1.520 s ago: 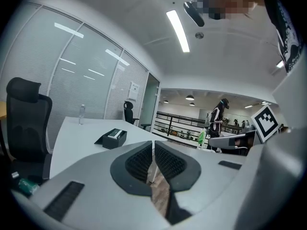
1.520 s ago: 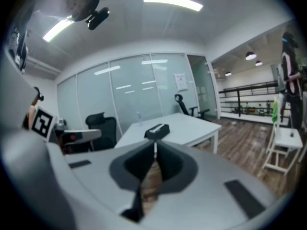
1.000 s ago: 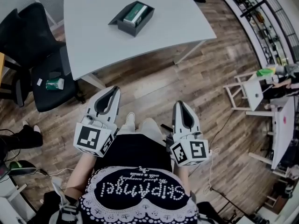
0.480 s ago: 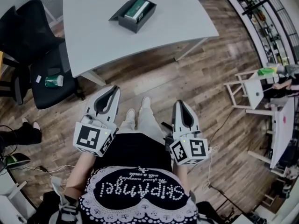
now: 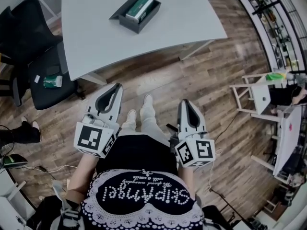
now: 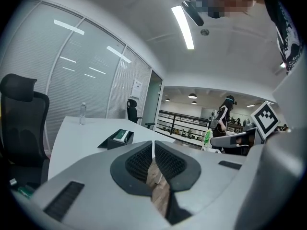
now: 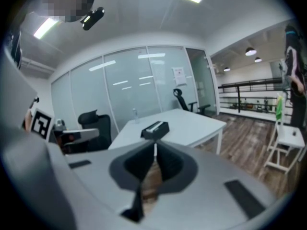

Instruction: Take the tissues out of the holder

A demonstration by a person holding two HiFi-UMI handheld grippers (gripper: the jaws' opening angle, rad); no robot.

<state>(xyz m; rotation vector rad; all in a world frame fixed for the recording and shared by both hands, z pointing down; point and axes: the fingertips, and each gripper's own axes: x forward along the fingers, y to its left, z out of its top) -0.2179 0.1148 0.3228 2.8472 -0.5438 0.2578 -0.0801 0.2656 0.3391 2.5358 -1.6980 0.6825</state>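
**Far ahead of both jaws, the tissue holder sits untouched**

Well beyond the tips of both pairs of jaws, the dark, open-topped holder rests on the white desk. The green-and-white tissues lie inside it.

The left gripper and the right gripper hang low at the person's waist, over the wooden floor and well apart from the desk. Each pair of jaws is together, with nothing between the pads. Each gripper view shows only a sliver of floor through the slit, with the holder in line just past the tips.

That posture fits an approach, in my judgement. The jaws have nothing within reach, so there is no reason to spread them, and aiming both at the desk keeps the holder centred for the reach.

The task looks unstarted, since the tissues are wholly in the holder. The next move probably calls for closing the gap and parting one pair of jaws over the pack. The other gripper might pin the holder down, since a light box could lift along with its contents.

Off to the left of the left jaws, a black office chair stands at the desk's edge. A small green object lies on its seat, and I cannot tell what it is.
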